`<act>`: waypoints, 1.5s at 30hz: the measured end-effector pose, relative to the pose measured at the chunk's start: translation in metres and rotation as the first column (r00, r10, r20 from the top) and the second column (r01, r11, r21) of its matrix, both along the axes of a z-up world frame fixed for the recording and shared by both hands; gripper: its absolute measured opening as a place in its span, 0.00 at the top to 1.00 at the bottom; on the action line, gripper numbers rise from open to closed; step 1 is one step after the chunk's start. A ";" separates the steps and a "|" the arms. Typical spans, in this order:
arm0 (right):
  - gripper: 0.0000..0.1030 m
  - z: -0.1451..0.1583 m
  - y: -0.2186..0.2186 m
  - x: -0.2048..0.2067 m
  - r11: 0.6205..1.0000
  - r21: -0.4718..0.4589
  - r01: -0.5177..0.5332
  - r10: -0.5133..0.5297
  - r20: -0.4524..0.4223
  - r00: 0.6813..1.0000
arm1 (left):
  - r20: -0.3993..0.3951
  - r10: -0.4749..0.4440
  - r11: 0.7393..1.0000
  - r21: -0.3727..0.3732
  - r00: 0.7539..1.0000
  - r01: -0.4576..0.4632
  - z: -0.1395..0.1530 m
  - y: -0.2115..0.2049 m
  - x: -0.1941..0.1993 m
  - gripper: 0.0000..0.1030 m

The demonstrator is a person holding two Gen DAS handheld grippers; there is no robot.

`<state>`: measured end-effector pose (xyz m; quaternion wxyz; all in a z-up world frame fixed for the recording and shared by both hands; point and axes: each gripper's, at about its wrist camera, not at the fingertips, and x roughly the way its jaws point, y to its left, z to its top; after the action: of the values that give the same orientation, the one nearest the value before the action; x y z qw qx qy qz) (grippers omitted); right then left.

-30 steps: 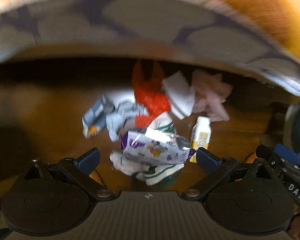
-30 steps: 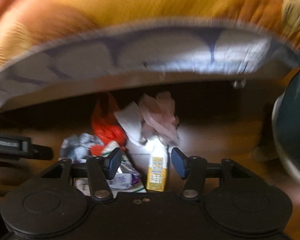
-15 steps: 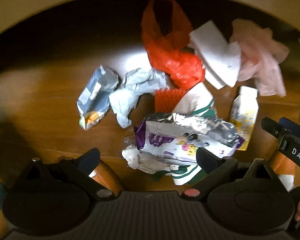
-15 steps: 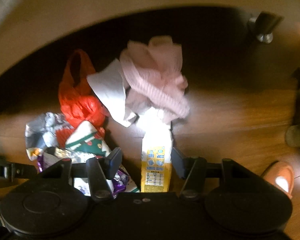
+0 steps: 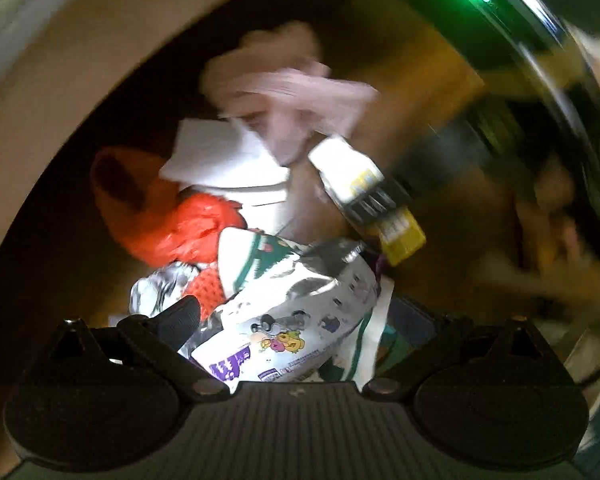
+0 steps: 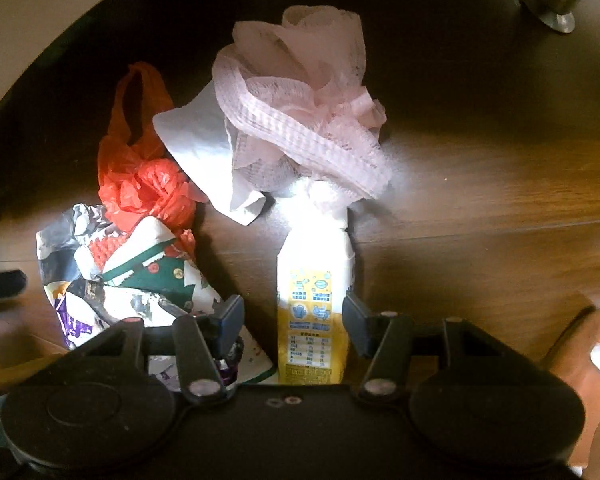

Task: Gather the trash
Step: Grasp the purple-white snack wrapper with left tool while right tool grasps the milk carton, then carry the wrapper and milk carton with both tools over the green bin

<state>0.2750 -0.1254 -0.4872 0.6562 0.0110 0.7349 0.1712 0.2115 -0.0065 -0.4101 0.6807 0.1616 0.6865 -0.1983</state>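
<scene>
Two claws at work. Right claw (image 6: 294, 320) spread wide, yellow-and-white carton (image 6: 314, 312) lying between its fingers, not yet pinched. Beyond the carton: pink mesh sponge (image 6: 304, 120), white paper (image 6: 200, 140); left of it an orange bag (image 6: 148, 176). Left claw (image 5: 296, 320) straddles a silver snack wrapper (image 5: 296, 312); its right finger is hidden, so grip unclear. Step judged: picking up. Next: close on carton, lift.

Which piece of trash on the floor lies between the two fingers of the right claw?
The yellow and white carton. It lies in the open gap of the right claw, while the red plastic bag and the pink mesh puff lie farther away.
</scene>
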 end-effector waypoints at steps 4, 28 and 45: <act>0.47 -0.007 0.003 0.001 1.000 0.011 -0.012 0.012 -0.009 1.000 | 0.079 -0.182 0.981 0.076 0.980 0.176 -0.013 -0.023 -0.021 0.01; 0.47 -0.038 0.023 -0.005 0.990 -0.098 -0.104 0.108 0.036 0.993 | 0.107 -0.377 0.922 0.135 0.920 0.363 -0.053 -0.050 -0.050 0.61; 0.52 -0.001 0.018 -0.006 0.986 -0.119 -0.117 0.127 0.087 0.988 | 0.113 -0.290 0.953 0.119 0.950 0.277 -0.034 -0.042 -0.033 0.70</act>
<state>0.2690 -0.1075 -0.4879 0.6781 -0.0795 0.7108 0.1693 0.1786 -0.0483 -0.4441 0.6788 0.3055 0.6199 -0.2482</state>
